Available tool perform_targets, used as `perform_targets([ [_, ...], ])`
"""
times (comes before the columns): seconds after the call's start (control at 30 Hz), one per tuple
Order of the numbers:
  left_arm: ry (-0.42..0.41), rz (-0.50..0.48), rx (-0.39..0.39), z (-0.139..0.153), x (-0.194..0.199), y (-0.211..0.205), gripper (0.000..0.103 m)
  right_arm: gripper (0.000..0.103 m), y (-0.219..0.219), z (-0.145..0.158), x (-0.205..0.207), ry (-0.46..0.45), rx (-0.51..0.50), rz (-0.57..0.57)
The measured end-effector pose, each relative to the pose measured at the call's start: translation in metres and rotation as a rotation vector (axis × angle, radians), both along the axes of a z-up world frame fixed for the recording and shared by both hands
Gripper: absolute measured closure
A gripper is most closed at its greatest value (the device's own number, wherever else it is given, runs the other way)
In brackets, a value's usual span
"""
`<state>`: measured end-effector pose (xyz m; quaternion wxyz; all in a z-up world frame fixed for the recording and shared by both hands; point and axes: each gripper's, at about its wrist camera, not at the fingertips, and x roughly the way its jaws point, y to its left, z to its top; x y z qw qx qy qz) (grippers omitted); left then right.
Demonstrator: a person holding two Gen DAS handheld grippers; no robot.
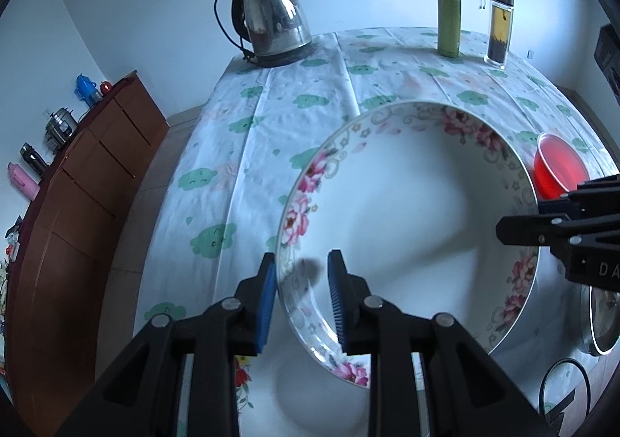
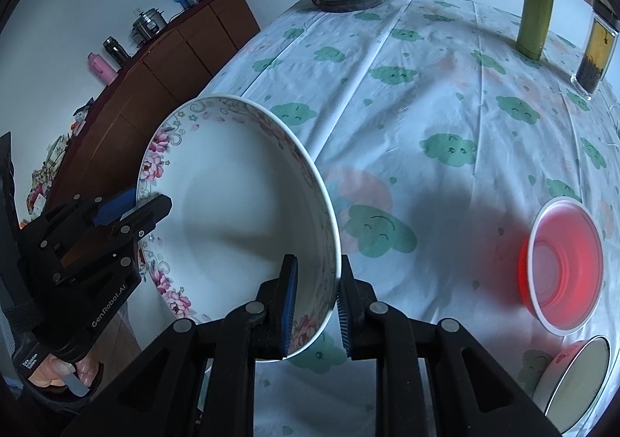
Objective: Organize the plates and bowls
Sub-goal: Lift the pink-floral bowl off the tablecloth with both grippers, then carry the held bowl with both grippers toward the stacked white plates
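From your left wrist, the left gripper (image 1: pixel 302 282) pinches the floral plate's (image 1: pixel 407 212) rim at 7 o'clock, with bare tablecloth (image 1: pixel 271 119) open toward 11 and a kettle (image 1: pixel 271 22) beyond.

From your right wrist, the right gripper (image 2: pixel 317 305) pinches the opposite rim; the red bowl (image 2: pixel 562 266) sits at 3 o'clock, clear cloth at 12.
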<state>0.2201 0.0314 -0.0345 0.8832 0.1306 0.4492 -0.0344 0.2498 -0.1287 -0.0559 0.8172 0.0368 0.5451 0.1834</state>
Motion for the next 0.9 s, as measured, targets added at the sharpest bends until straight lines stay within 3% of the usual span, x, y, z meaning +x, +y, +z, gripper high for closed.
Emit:
perform_targets([
  [0.9,0.011,0.074,-0.008,-0.012,-0.023,0.039,0.079,0.082,0.039,-0.010,-0.013,0.021,0.006,0.083],
])
